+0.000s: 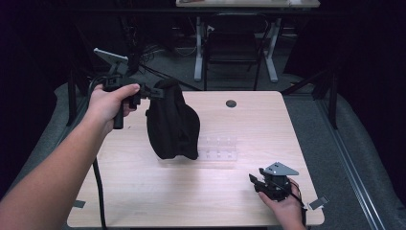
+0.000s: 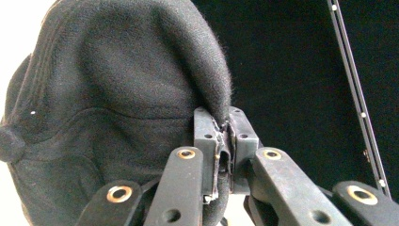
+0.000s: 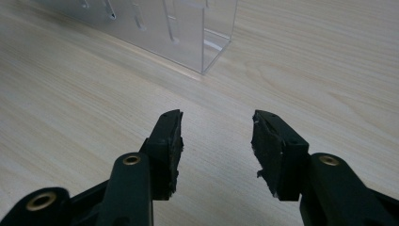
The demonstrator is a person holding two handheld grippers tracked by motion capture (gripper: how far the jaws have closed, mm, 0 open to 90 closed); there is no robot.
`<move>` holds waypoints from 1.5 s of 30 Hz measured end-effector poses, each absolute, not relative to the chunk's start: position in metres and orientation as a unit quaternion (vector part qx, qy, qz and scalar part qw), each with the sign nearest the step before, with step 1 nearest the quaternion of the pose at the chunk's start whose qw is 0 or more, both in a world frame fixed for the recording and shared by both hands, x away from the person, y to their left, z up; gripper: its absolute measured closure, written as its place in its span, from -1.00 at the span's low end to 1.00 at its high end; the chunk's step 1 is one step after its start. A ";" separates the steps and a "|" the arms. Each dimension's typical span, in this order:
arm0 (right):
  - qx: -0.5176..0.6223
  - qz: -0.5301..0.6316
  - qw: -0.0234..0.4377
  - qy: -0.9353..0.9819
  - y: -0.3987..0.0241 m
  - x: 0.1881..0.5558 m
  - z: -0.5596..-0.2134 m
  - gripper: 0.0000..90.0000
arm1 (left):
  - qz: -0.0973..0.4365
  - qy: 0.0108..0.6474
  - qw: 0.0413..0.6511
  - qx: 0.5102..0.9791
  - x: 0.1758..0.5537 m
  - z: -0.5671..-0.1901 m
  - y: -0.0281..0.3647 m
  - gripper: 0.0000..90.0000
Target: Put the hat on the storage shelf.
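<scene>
The left gripper point(image 1: 152, 91) pinches a fold of the black cap point(image 1: 171, 122), so the cap hangs above the table's point(image 1: 143, 201) left half, beside the clear rack point(image 1: 218, 147). Near the front right corner, the right gripper point(image 1: 254, 182) rests with jaws spread and empty, seemingly waiting.

The soft knitted black fabric cap point(image 1: 172, 122) is plain black all over, the pale wood-grain surface point(image 1: 239, 191) is light beige, and the clear plastic organiser tray point(image 1: 218, 147) is see-through.

We hold the left gripper point(image 1: 152, 91) raised above the table point(image 1: 143, 191), its jaws clamped on black cloth point(image 1: 172, 124); the right gripper point(image 1: 254, 181) rests low at the table's near-right corner, jaws apart.
</scene>
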State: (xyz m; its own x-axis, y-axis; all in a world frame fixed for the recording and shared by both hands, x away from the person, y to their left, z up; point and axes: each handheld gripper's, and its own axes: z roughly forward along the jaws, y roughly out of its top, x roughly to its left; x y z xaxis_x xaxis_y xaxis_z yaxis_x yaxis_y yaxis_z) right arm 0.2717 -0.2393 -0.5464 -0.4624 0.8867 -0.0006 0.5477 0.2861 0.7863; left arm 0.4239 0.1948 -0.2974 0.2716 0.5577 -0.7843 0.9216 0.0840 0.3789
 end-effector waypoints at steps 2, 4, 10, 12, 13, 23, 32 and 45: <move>0.466 0.374 0.227 0.769 -0.239 0.272 -0.546 0.17 | -0.190 0.573 0.462 0.650 0.425 -0.298 0.193 0.90; 0.464 0.370 0.229 0.772 -0.240 0.272 -0.545 0.17 | -0.187 0.575 0.459 0.651 0.427 -0.299 0.190 0.89; 0.465 0.372 0.229 0.771 -0.240 0.272 -0.545 0.17 | -0.183 0.578 0.456 0.651 0.431 -0.303 0.184 0.89; 0.464 0.373 0.229 0.770 -0.240 0.272 -0.545 0.17 | -0.185 0.577 0.459 0.650 0.432 -0.303 0.183 0.90; 0.464 0.373 0.229 0.770 -0.240 0.272 -0.545 0.17 | -0.188 0.576 0.460 0.648 0.432 -0.304 0.182 0.90; 0.458 0.380 0.232 0.769 -0.236 0.270 -0.543 0.17 | -0.193 0.566 0.464 0.653 0.432 -0.305 0.169 0.89; 0.445 0.395 0.223 0.772 -0.220 0.270 -0.529 0.17 | -0.206 0.556 0.475 0.650 0.433 -0.310 0.161 0.89; 0.416 0.419 0.208 0.780 -0.189 0.287 -0.507 0.33 | -0.215 0.551 0.482 0.646 0.436 -0.312 0.156 0.89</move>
State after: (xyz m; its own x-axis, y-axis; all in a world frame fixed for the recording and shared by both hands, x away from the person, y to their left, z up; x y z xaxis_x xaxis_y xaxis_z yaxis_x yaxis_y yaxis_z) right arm 0.2869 -0.1888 -0.5073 -0.5671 0.8233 0.0246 0.4754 0.3027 0.8261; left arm 0.4360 0.1560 -0.3120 0.2995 0.5057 -0.8091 0.9196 0.0729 0.3860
